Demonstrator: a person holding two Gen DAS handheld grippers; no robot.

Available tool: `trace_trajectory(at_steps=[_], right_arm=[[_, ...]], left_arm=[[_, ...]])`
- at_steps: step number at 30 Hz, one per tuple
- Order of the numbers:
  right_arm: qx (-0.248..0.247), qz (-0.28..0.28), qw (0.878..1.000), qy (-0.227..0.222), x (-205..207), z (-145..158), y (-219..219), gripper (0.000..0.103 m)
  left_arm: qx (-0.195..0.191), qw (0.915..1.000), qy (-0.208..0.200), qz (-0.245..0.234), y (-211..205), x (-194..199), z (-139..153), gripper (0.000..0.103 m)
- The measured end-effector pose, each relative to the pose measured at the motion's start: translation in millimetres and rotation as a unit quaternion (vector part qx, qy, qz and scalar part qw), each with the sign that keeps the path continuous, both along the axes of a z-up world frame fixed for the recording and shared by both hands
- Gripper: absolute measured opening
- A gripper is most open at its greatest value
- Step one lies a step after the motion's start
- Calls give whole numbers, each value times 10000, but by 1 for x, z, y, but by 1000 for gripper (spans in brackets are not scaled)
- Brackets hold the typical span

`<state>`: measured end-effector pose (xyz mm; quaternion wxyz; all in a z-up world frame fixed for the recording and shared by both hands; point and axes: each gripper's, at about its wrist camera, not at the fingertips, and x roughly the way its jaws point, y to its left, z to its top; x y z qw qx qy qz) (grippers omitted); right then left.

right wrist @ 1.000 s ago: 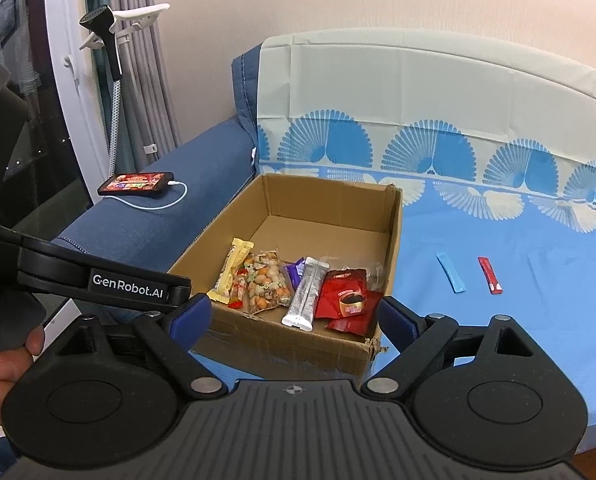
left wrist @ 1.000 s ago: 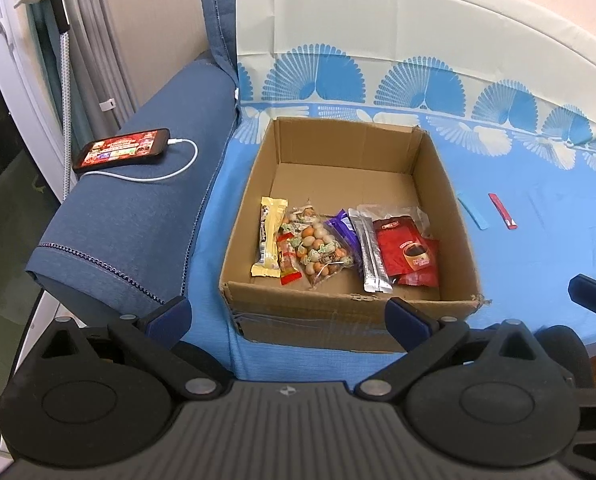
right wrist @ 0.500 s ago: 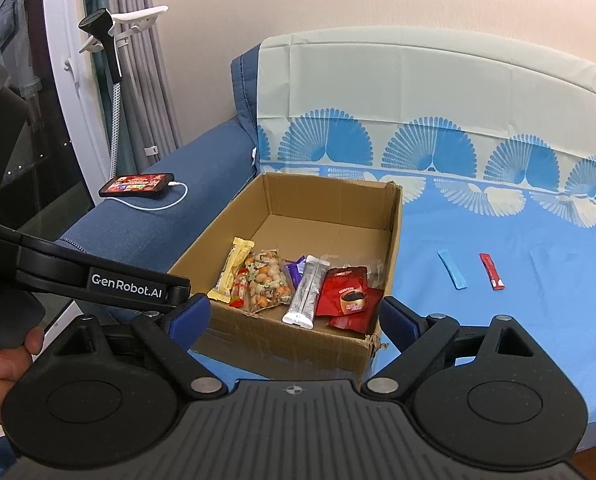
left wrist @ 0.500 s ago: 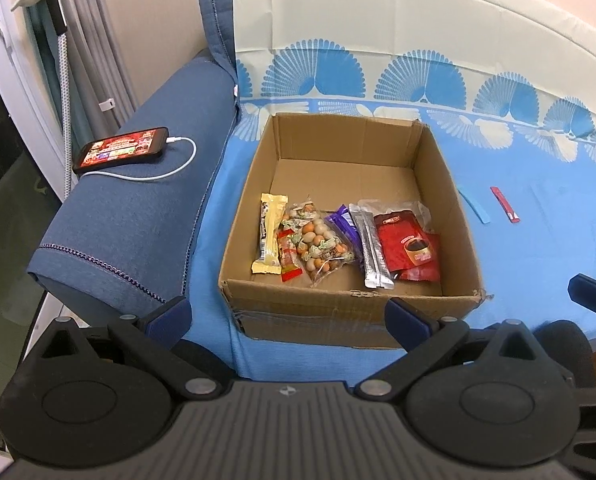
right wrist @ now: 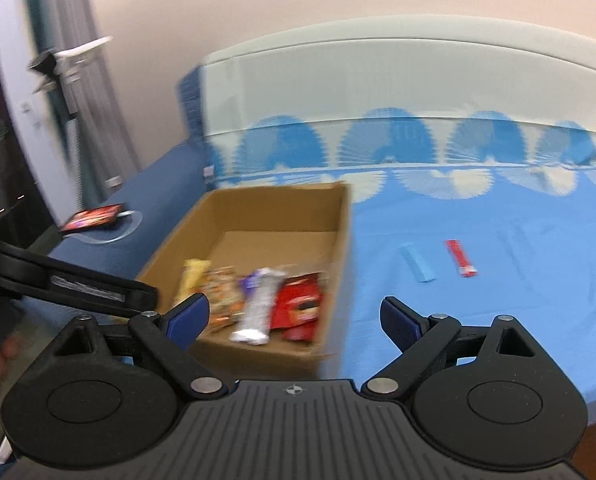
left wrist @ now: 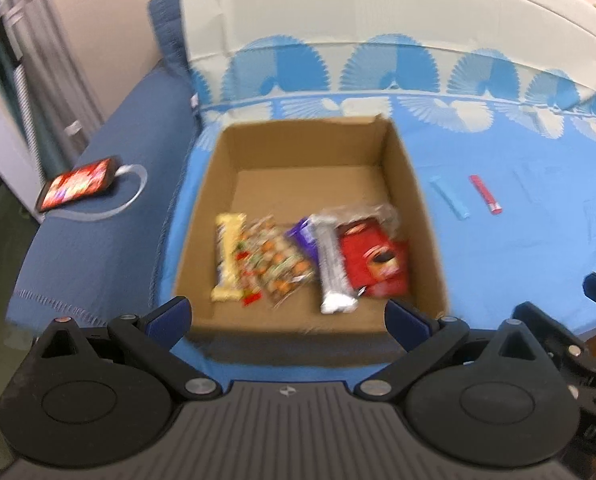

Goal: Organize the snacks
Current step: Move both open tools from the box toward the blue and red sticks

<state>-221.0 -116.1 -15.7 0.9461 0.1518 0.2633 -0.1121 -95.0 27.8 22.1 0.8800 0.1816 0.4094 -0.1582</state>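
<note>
Both tongs are spread and empty: left gripper (left wrist: 288, 312), right gripper (right wrist: 294, 316). Most snacks sit in the cardboard box (left wrist: 414, 200) mid-frame. The blue stick (right wrist: 417, 263) and red stick (right wrist: 461, 258) lie on the sheet, right of center. They're thin and flat, so fingers could easily skid over them or bunch the fabric.

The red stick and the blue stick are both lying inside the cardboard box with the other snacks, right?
Not quite. The red stick and the blue stick lie outside the cardboard box, on the blue sheet to its right. The left wrist view shows it, and the right wrist view agrees. The other snacks are inside the box.
</note>
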Motion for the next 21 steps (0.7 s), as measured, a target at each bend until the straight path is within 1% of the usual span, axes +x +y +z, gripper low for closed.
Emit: trace_trajectory(at_steps=[3, 5, 8, 11, 12, 15, 17, 19, 21], right_arm=[[-16, -463, 9989, 55, -7, -9, -37, 94], [-17, -753, 9971, 140, -10, -17, -63, 94], [-62, -1111, 9934, 272, -10, -30, -101, 94], [-107, -1344, 9901, 395, -2, -45, -137, 94], [-127, -1390, 9892, 453, 2, -52, -148, 94], [-84, -1416, 9875, 688, 22, -76, -183, 94], [90, -1316, 9881, 785, 38, -95, -204, 94], [207, -1291, 9870, 932, 57, -114, -221, 94], [329, -1258, 9855, 1088, 78, -134, -237, 94]], left_arm=[[115, 9992, -217, -312, -40, 3, 4, 103], [170, 9981, -208, -555, -72, 6, 2, 103], [136, 9959, 112, -882, -126, 20, -5, 103], [161, 9936, 439, -1033, -180, 39, -21, 103], [185, 9926, 541, -1075, -198, 47, -28, 103], [340, 9912, 827, -975, -249, 78, -59, 103], [476, 9879, 1221, -833, -279, 105, -86, 103], [556, 9847, 1508, -678, -298, 129, -110, 103], [751, 9838, 1550, -488, -317, 148, -135, 103]])
